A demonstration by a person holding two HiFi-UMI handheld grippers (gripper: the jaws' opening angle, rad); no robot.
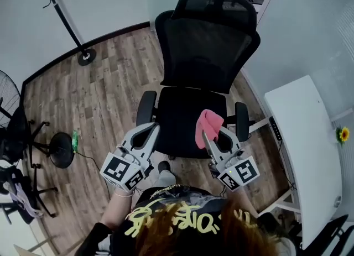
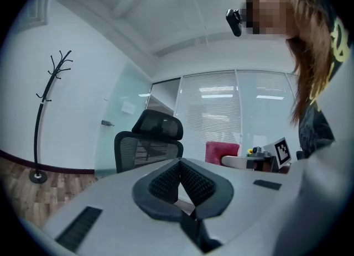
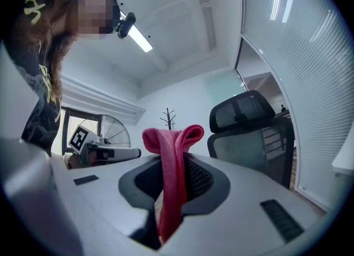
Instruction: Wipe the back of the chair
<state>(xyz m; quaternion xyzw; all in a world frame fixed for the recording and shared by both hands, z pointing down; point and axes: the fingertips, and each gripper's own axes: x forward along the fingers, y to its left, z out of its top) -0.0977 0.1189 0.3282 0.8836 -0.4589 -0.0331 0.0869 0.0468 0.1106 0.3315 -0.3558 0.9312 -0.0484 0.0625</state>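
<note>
The right gripper [image 1: 214,139] is pinching a folded pink cloth [image 1: 209,126]. In the right gripper view its jaws are pressing together on the fabric [image 3: 172,161], which is looping up above the tips and hanging down behind them. The left gripper [image 1: 145,136] is carrying nothing; its ribbed pads are meeting at the tips in the left gripper view.

Both grippers are hovering over the front edge of the seat of the black mesh-backed office chair with a headrest [image 1: 207,50]. The chair is standing on the wood-plank floor [image 1: 105,89]. Its backrest is rising straight ahead of the cloth, across the seat, with its long axis upright and its mesh front facing the person. The two grippers are roughly level, but the right one is probably the one to reach forward and up, since it has the cloth.

The head view is showing the whole layout: the armrests flanking the grippers, a white desk [image 1: 301,150] off the chair's right side and a black coat stand [image 1: 61,17] near the far wall. Neither gripper view shows the seat. The right gripper view is showing the backrest [image 3: 251,133] to the right of the cloth and apart from it, so no wiping contact is being made yet. The left gripper view is catching the cloth [image 2: 221,152] from the side, beside the chair [image 2: 148,144].
</note>
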